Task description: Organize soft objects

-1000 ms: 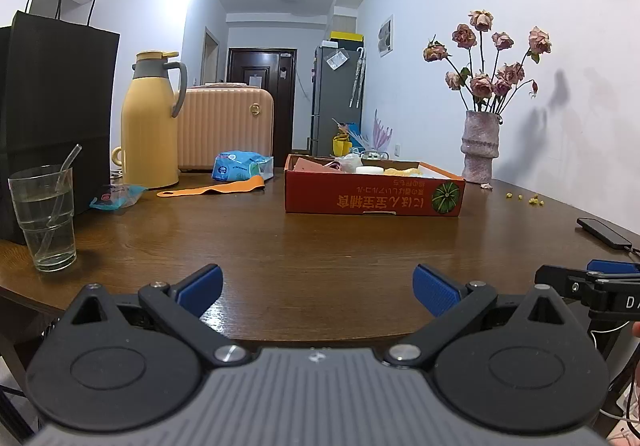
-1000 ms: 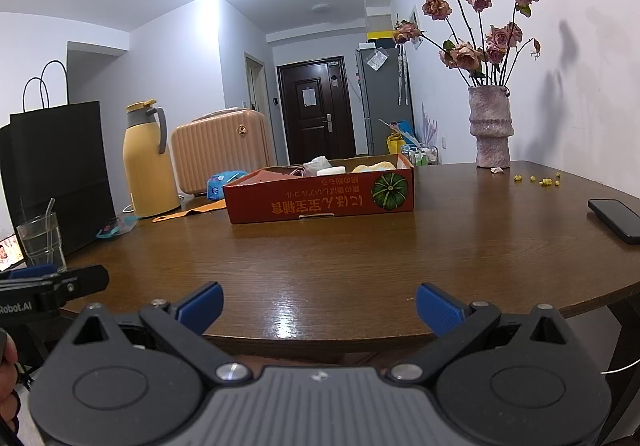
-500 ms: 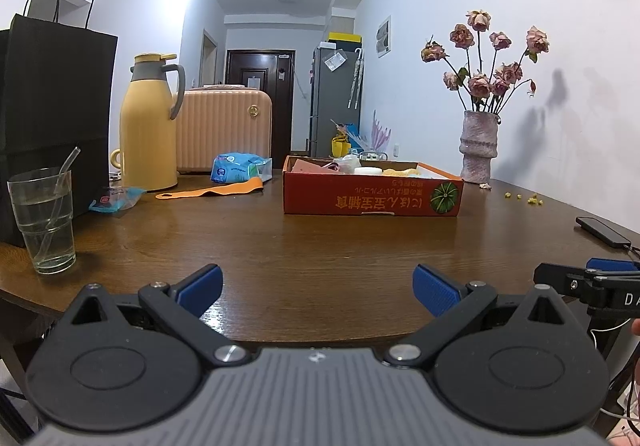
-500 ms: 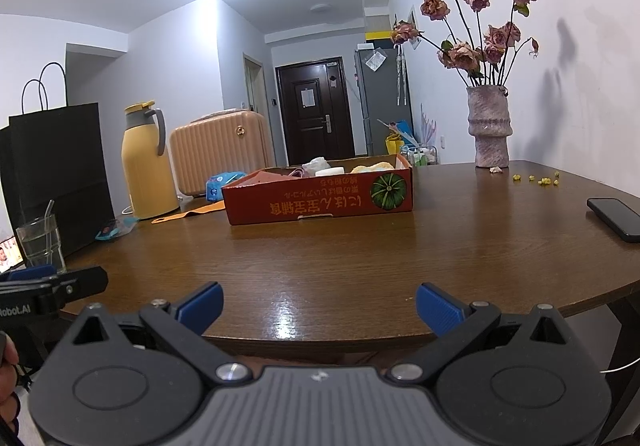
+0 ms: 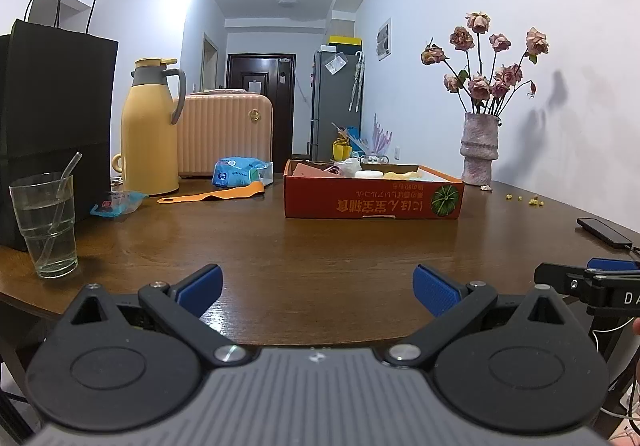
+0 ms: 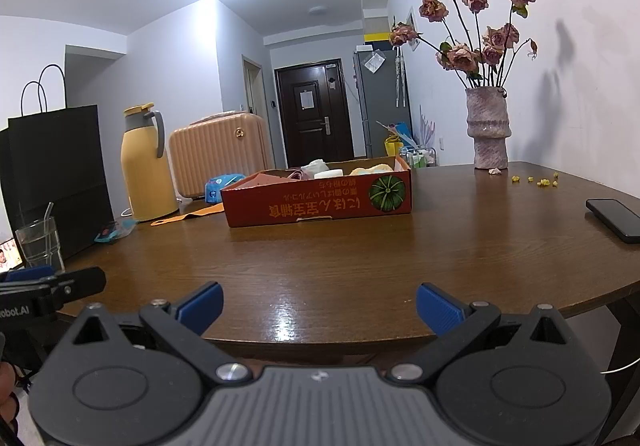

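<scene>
A shallow red cardboard box [image 5: 374,201] [image 6: 318,202] stands in the middle of the brown table, holding several soft items in pink, white and yellow [image 6: 316,169]. Only their tops show over the rim. A blue soft pack [image 5: 236,173] and an orange strip [image 5: 212,196] lie left of the box. My left gripper [image 5: 318,288] hovers at the near table edge, open and empty. My right gripper [image 6: 318,306] is beside it at the same edge, also open and empty. Each gripper's side shows at the edge of the other's view.
A glass with a straw [image 5: 46,224], a black paper bag [image 5: 52,126], a yellow jug [image 5: 150,134] and a small case [image 5: 224,134] stand at the left. A vase of dried roses [image 5: 480,150] is far right, a phone [image 6: 614,220] near the right edge.
Both views have shifted only slightly; the grippers stay open at the table edge and nothing on the table has moved.
</scene>
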Demonstrator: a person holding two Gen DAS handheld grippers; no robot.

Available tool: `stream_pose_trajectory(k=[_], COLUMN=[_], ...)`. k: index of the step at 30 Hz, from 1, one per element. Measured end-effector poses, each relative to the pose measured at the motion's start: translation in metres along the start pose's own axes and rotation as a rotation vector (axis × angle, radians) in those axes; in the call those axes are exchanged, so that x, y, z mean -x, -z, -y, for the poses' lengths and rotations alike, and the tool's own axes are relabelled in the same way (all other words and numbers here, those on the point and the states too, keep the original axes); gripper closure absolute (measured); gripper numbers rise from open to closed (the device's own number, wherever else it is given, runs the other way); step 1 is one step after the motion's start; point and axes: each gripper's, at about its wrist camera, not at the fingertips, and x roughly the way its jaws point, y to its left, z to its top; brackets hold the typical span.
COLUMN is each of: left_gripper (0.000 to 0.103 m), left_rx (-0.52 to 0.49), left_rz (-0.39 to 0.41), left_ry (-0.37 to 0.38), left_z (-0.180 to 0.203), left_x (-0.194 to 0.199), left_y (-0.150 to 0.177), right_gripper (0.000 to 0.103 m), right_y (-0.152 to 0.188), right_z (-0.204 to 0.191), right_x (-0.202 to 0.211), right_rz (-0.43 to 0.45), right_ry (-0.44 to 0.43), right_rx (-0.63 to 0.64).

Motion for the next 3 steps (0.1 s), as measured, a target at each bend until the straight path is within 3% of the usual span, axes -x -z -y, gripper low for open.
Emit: stream_pose_trajectory(k=[3], left_gripper=[0.000], left_rx=[-0.001], left_rz=[0.002], left_ry=[0.001], left_z=[-0.0003], left_x=[0.0007], left_y=[0.0003], right_gripper=[0.000], right_y=[0.0000], right_z=[-0.0004], right_x=[0.0001], right_rz=[0.002], right_ry=[0.000], right_rx=[0.001])
